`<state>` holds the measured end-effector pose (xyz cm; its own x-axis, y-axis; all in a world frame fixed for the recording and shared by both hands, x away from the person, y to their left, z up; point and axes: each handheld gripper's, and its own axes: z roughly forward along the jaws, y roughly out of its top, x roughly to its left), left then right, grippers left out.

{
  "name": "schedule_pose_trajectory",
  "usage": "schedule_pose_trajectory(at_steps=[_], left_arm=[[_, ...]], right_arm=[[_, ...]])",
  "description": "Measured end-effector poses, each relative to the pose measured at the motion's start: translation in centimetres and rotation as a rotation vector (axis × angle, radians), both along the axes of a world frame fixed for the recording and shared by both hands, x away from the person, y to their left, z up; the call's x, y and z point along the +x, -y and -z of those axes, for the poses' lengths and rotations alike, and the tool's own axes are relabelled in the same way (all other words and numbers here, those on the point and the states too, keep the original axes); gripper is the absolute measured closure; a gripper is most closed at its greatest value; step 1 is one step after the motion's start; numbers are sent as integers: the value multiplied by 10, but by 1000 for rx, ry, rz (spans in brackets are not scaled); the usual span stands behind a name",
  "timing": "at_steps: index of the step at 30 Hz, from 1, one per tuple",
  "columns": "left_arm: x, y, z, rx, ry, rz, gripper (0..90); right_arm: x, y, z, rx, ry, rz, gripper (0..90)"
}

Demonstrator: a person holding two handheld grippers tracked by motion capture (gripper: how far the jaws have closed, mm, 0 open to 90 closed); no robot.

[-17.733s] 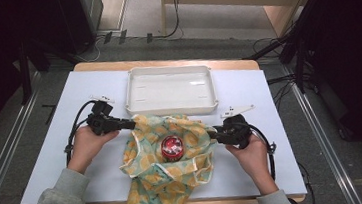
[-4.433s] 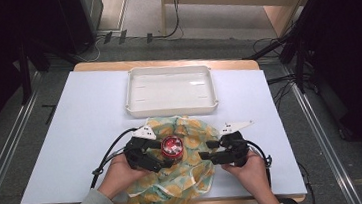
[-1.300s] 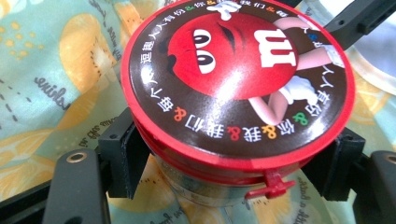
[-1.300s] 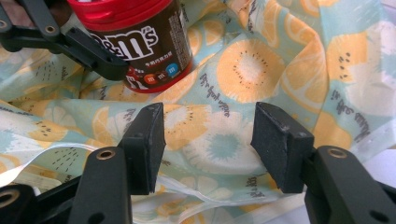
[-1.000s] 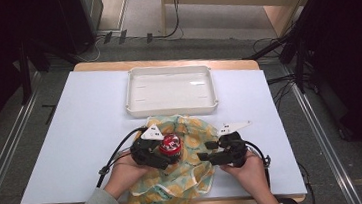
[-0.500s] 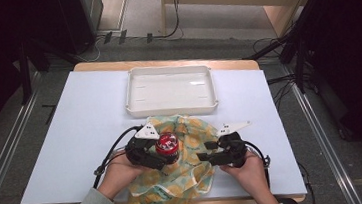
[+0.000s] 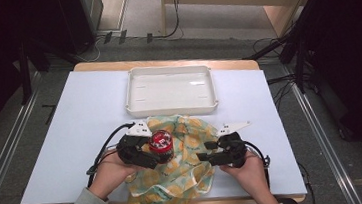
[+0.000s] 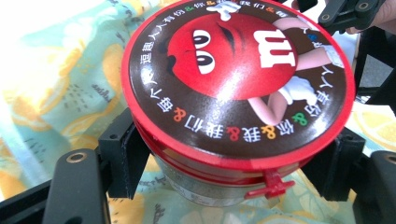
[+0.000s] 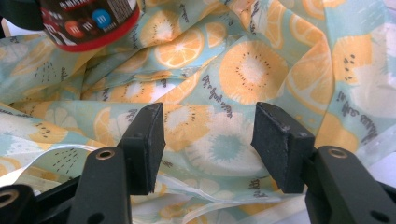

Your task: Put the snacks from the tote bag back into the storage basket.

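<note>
White tabletop (image 7: 70, 122) is serving as the stage: nearest the person, the cloth (image 7: 185, 172) is lying rumpled at the front edge, with the right gripper (image 7: 205, 156) hovering over it, jaws wide apart and holding nothing, likely readying to pinch the fabric. Beside it, the left gripper (image 7: 160, 153) is clamping the red-lidded tin (image 7: 161, 143) around its body, seemingly to clear it off the cloth. Beyond, the tray (image 7: 172, 105) is sitting empty.

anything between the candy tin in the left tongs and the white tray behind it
Nothing visible blocks the way. The left tongs hold the candy tin over the cloth, and the white tray lies just beyond the cloth's far edge, empty inside. The right tongs sit off to the side, open over the cloth.
</note>
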<state>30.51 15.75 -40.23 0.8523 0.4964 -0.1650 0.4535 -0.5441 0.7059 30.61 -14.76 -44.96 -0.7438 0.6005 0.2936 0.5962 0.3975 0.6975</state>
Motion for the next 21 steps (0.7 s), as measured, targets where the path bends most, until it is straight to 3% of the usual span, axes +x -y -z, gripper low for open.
schedule_pose_trajectory(at_steps=[11,13,21], left_arm=[[-2,-10,-11,3,-15,-15,260],[-3,-11,-15,20,-8,-17,260],[-2,-23,-21,14,-2,-41,260]], right_arm=[[1,-1,0,4,4,-6,451],[1,-1,0,4,5,-7,451],[1,-2,-1,6,1,-11,451]])
